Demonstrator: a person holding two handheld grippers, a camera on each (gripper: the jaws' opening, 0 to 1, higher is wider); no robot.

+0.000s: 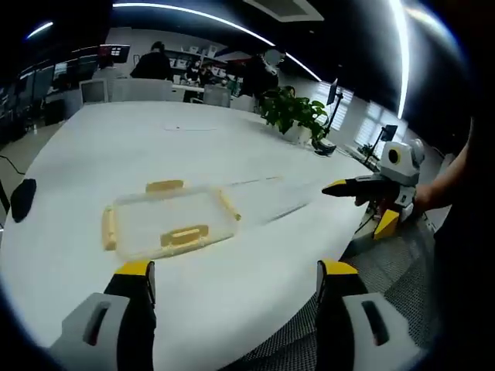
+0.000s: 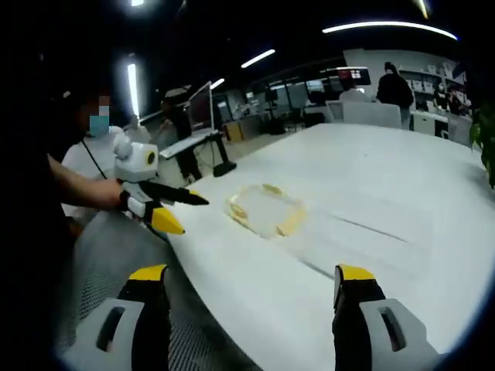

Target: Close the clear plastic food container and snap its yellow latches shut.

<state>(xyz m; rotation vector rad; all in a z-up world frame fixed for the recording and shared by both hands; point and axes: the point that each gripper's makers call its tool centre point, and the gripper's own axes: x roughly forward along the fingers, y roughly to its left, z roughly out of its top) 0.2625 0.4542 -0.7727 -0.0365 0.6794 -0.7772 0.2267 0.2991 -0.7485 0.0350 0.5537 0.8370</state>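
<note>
The clear plastic food container [image 1: 166,220] lies flat on the white table [image 1: 232,147], with yellow latches [image 1: 184,236] along its sides. Whether the latches are snapped I cannot tell. My left gripper [image 1: 236,278] is open and hangs over the table's near edge, short of the container. The right gripper [image 1: 360,207] comes in from the right, off the table's edge and apart from the container. In the right gripper view the container [image 2: 267,209] sits ahead near the table's left edge. My right gripper [image 2: 251,282] is open and empty, and the left gripper [image 2: 186,210] shows at the left.
A potted plant [image 1: 294,112] stands at the far side of the table, a dark object [image 1: 23,197] lies at its left edge. Grey carpet [image 1: 387,270] runs below the table edge. A person [image 2: 85,166] stands at the left; desks, monitors and people fill the background.
</note>
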